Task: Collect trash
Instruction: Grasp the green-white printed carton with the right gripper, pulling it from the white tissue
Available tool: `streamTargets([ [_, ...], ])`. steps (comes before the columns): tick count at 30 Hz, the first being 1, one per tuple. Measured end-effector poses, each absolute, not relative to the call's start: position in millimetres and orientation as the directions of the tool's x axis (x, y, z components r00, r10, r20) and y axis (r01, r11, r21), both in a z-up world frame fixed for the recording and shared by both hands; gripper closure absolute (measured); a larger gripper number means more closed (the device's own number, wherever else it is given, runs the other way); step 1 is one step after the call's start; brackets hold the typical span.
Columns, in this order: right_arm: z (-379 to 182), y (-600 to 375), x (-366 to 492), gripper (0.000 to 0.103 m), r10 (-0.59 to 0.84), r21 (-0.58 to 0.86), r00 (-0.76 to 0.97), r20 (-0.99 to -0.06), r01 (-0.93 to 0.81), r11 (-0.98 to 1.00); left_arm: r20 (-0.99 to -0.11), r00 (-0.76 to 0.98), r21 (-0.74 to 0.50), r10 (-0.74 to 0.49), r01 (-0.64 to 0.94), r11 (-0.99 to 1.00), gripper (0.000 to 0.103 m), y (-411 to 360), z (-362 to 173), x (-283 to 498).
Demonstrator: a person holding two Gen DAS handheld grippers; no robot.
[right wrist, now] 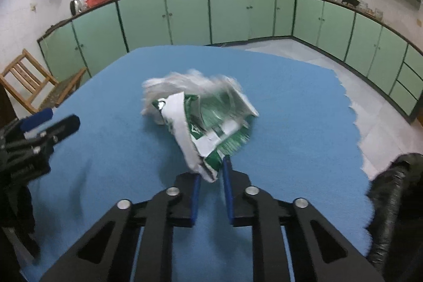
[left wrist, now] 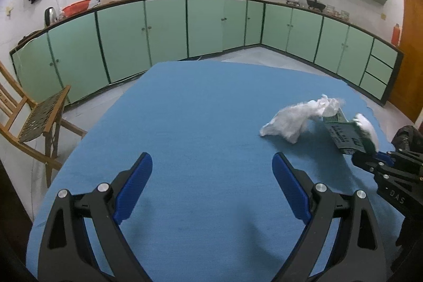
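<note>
At the left, a wooden chair (left wrist: 34,120) is seen beside the table, which is covered by a blue cloth (left wrist: 201,102). Over the near part of the cloth the left gripper (left wrist: 211,171) is held with its jaws spread wide, and nothing is found between its blue pads (left wrist: 134,184) or touched by them. Further right, a crumpled white tissue (left wrist: 290,120) is seen lying on the cloth, stretched from lower left to upper right, its far end reaching the mouth of a green and white packet (left wrist: 343,131). In the right wrist view the packet (right wrist: 211,123) is seen crushed and blurred, its long axis running away from the camera, the open, ragged end pointed toward the green cabinets (right wrist: 238,15) and the near corner pointed back at the fingers. That corner is pinched by the right gripper (right wrist: 211,171), whose jaws are drawn nearly together on it. At the far right, a dark sleeve (right wrist: 396,202) is seen.
</note>
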State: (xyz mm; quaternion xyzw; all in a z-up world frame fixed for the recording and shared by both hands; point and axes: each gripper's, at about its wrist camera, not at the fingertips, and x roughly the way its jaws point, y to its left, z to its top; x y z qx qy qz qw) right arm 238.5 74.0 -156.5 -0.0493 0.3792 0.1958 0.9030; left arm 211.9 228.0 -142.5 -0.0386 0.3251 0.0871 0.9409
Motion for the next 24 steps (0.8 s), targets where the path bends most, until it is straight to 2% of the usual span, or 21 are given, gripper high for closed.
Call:
streamTargets([
  [8,-164.3,17.0,245.5,0.091,0.276,0.129,0.631,-0.725,-0.269,0.954,-0.626,0.775,-0.019,0.09,-0.13,0.991,0.014,201.3,-145.7,224.4],
  [12,-164.0,12.2,247.3,0.085,0.305,0.165,0.627,-0.717,-0.272,0.948,-0.633,0.771,-0.017,0.075,-0.111,0.994,0.014,192.3,-148.5,228.3],
  [14,-162.9,13.4,248.8,0.073,0.308,0.168,0.637,-0.707,-0.271,0.948,-0.635,0.769,-0.017,0.074,-0.109,0.994,0.014,191.2,-149.4,229.5],
  [18,-157.4,14.5,255.9,0.072,0.314,0.175,0.652,-0.69,-0.27,0.947,-0.639,0.765,-0.012,0.075,-0.108,0.994,0.014,189.5,-150.5,230.1],
  [20,-154.8,16.5,259.2,0.075,0.326,0.184,0.656,-0.681,-0.277,0.943,-0.642,0.764,-0.016,0.072,-0.108,0.994,0.014,190.2,-150.7,231.1],
  [21,-155.0,15.7,260.8,0.079,0.332,0.188,0.655,-0.679,-0.281,0.941,-0.643,0.763,-0.022,0.068,-0.106,0.994,0.014,190.3,-150.9,232.3],
  [22,-154.9,16.7,262.0,0.089,0.335,0.189,0.653,-0.679,-0.285,0.94,-0.644,0.763,-0.026,0.062,-0.103,0.994,0.014,191.7,-150.9,234.2],
  [24,-158.4,16.9,262.3,0.092,0.335,0.188,0.646,-0.686,-0.287,0.939,-0.646,0.761,-0.032,0.054,-0.097,0.995,0.014,191.0,-151.2,238.0],
])
